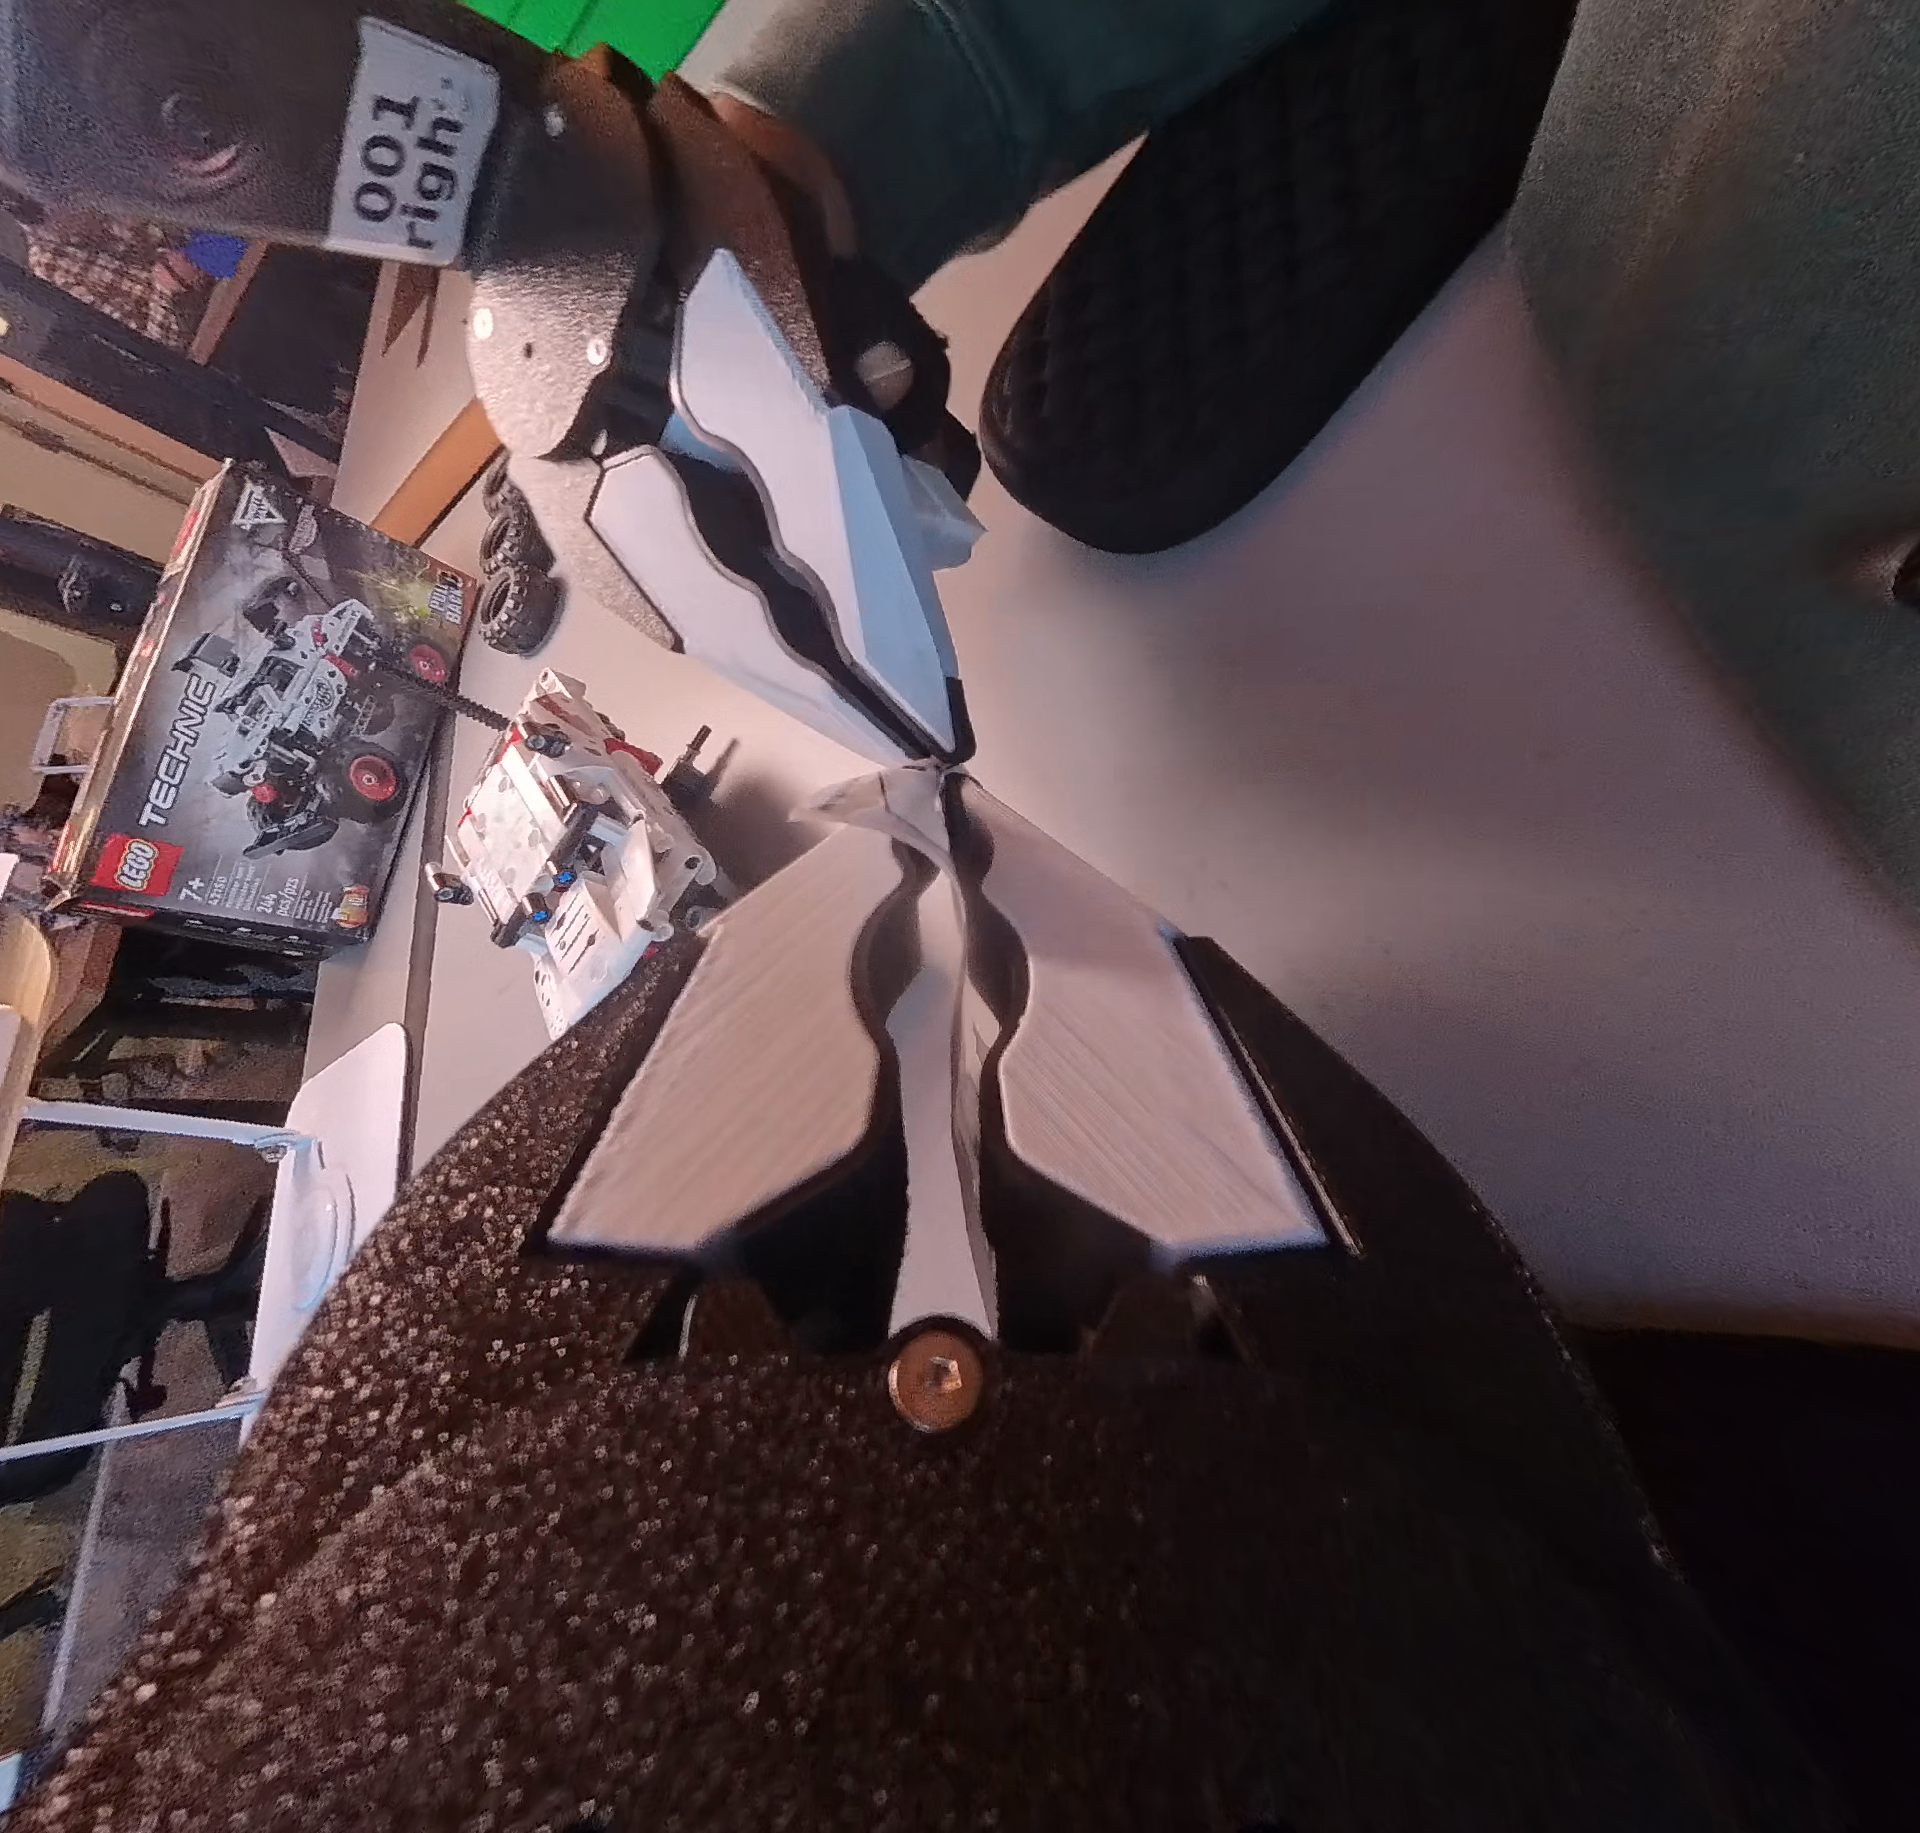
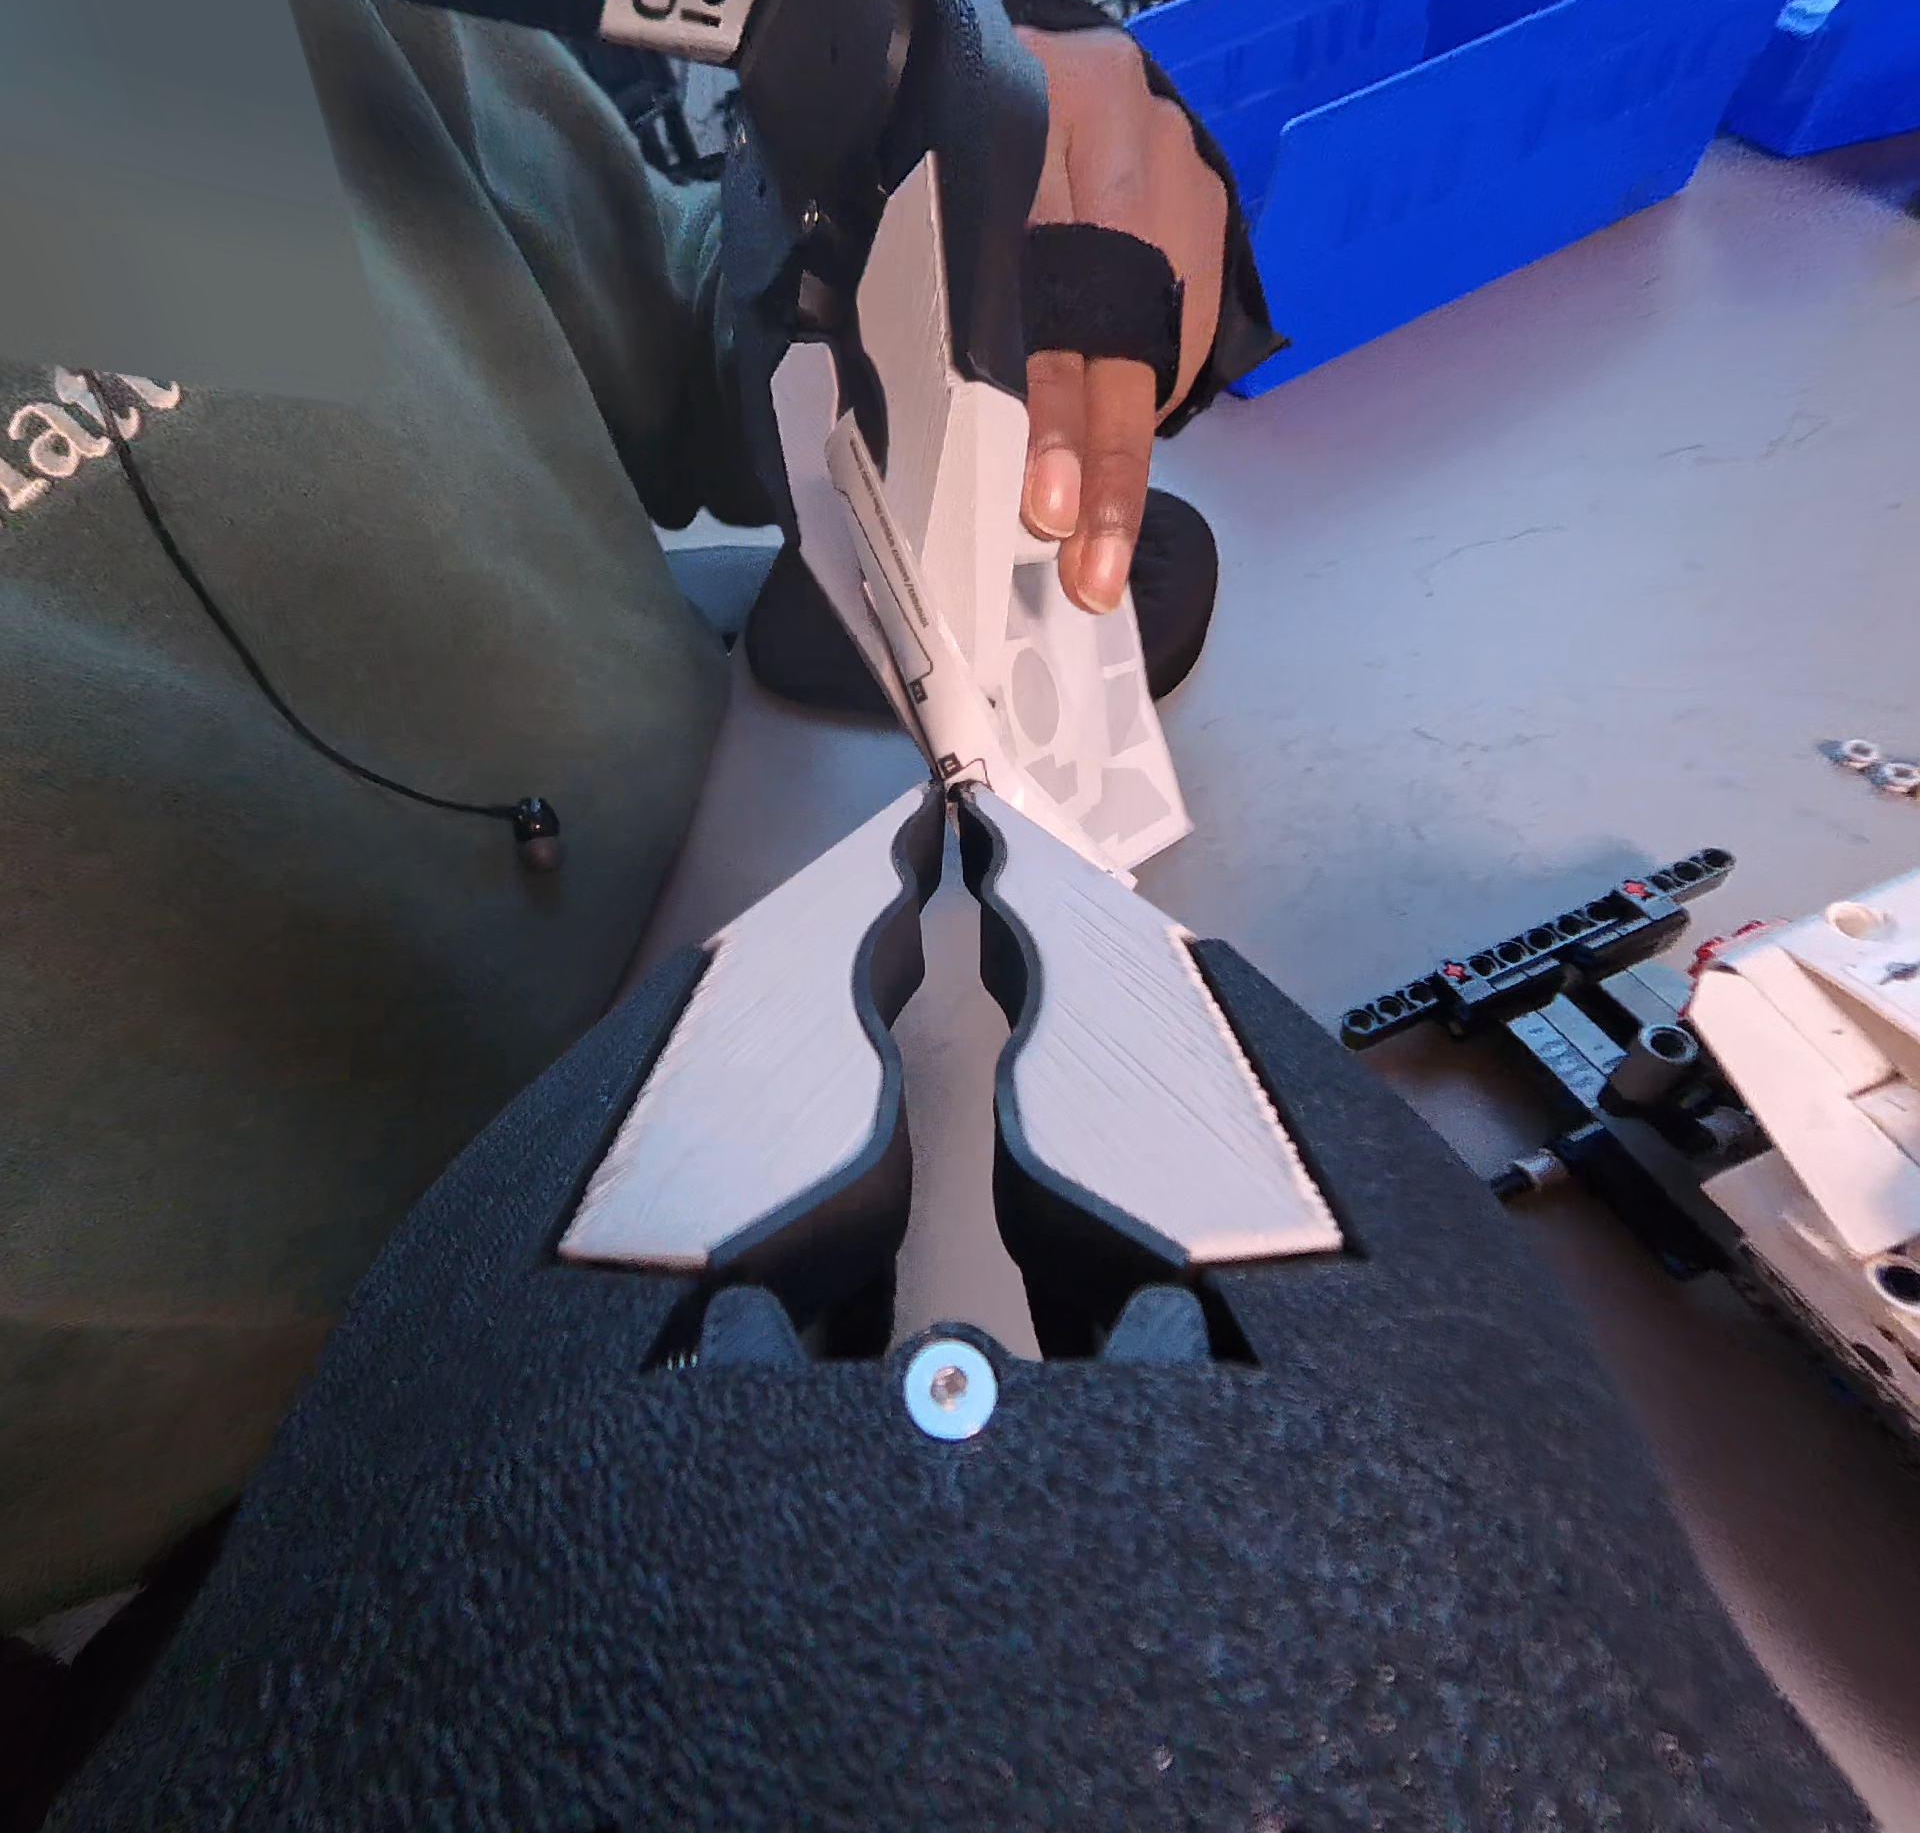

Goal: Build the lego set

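Both grippers meet tip to tip above the table on a white sticker sheet [image 2: 1081, 744]. My left gripper [image 1: 940, 796] is shut on the sheet [image 1: 883, 807], which shows crumpled at its tips. My right gripper [image 2: 951, 796] is shut on the sheet's lower corner. In the left wrist view the right gripper [image 1: 940, 744] comes in from above. In the right wrist view the left gripper [image 2: 954, 760] comes down from above, with a person's hand around it. The partly built white and black lego truck [image 1: 582, 848] lies on the table; it also shows in the right wrist view [image 2: 1818, 1108].
The lego box [image 1: 260, 723] stands at the table's far edge, with black tyres [image 1: 514, 578] beside it. A black beam assembly [image 2: 1538, 952] juts from the truck. Blue bins [image 2: 1507, 121] stand behind. A black pad [image 1: 1247, 329] lies near the person's green sweater [image 2: 312, 744]. The grippers are tip to tip, or close to it.
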A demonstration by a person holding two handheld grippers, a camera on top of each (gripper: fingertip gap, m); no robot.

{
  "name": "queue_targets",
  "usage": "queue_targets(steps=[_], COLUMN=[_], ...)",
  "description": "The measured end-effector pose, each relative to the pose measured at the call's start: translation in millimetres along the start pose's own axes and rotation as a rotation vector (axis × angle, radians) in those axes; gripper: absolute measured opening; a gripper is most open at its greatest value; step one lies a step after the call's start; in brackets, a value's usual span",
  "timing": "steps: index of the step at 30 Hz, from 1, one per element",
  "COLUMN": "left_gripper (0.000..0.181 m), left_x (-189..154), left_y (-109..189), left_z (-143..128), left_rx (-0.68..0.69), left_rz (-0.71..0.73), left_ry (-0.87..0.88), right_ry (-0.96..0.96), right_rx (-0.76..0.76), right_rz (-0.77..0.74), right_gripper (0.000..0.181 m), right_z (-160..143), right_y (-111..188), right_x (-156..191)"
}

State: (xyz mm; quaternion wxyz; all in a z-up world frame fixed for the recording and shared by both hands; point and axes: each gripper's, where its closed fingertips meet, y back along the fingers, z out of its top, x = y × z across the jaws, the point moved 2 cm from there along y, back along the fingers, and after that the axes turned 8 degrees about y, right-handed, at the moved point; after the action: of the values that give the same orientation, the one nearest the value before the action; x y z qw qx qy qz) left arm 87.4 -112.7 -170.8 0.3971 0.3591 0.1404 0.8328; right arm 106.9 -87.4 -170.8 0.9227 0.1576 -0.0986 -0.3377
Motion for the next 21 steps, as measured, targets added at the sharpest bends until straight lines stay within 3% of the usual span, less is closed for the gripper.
queue_targets(steps=[6, 13, 21], left_gripper=[0.000, 0.000, 0.000], left_x=[-6, -15, -10], left_y=[1, 1, 10], left_z=[-2, 1, 7], left_rx=[0.070, 0.061, -0.040], left_rz=[-0.051, -0.089, -0.071], left_ry=[-0.098, -0.151, 0.013], right_ry=[-0.018, -0.056, -0.064], right_rx=[0.110, 0.166, 0.079], right_rz=[0.137, 0.273, 0.230], right_gripper=[0.001, 0.000, 0.000], right_z=[-4, -6, 2], right_y=[-6, -7, 2], right_x=[2, 9, 8])
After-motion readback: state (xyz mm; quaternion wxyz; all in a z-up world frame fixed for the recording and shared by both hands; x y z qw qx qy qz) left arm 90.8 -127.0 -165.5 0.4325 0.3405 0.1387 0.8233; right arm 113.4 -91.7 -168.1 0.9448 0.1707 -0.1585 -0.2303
